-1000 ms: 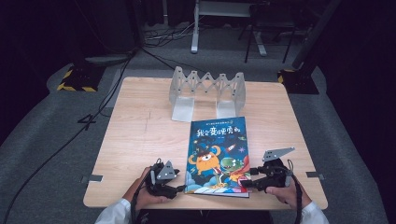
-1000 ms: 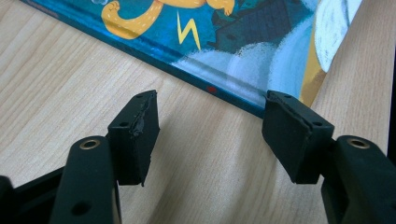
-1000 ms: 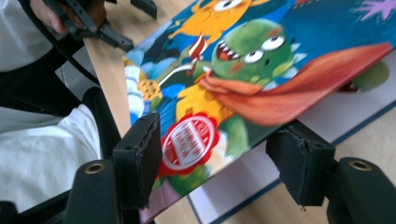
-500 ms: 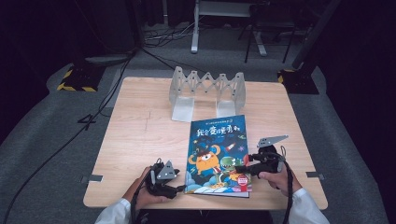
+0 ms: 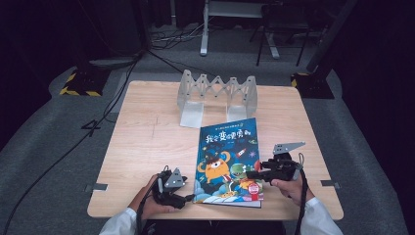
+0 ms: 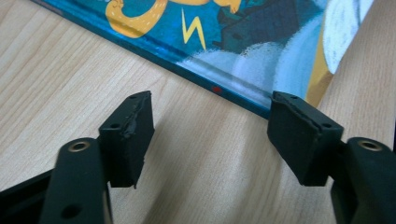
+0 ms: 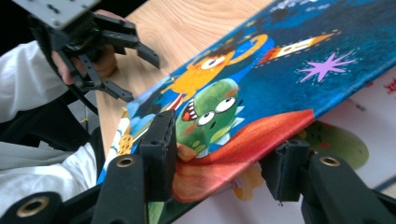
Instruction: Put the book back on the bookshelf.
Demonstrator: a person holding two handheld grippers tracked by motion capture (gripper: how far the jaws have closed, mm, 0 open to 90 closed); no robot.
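Fingers of the left gripper (image 6: 212,135) stand spread wide over bare wood, with nothing between them. Just beyond their tips runs the spine edge of the picture book (image 5: 228,161), and the far finger (image 6: 301,135) sits right at that edge near the book's corner; whether it touches cannot be told. In the high view this left gripper (image 5: 188,198) lies low at the book's near left corner, held in the person's left hand (image 5: 147,200).

Fingers of the right gripper (image 7: 224,161) straddle the book's front cover (image 7: 261,93): one finger (image 7: 159,154) lies over the printed face beside the green monster, the other (image 7: 285,170) sits beneath the lifted edge. The cover rises off the white page (image 7: 369,126) underneath, tilted up between the two fingers. They bracket the cover, but a firm pinch cannot be confirmed. From above, the right gripper (image 5: 252,174) reaches in over the book's right edge from the right hand (image 5: 291,188).

Beyond both sets of fingertips, near the far side of the wooden table (image 5: 147,132), stands a grey folding rack (image 5: 218,93), well apart from the book.
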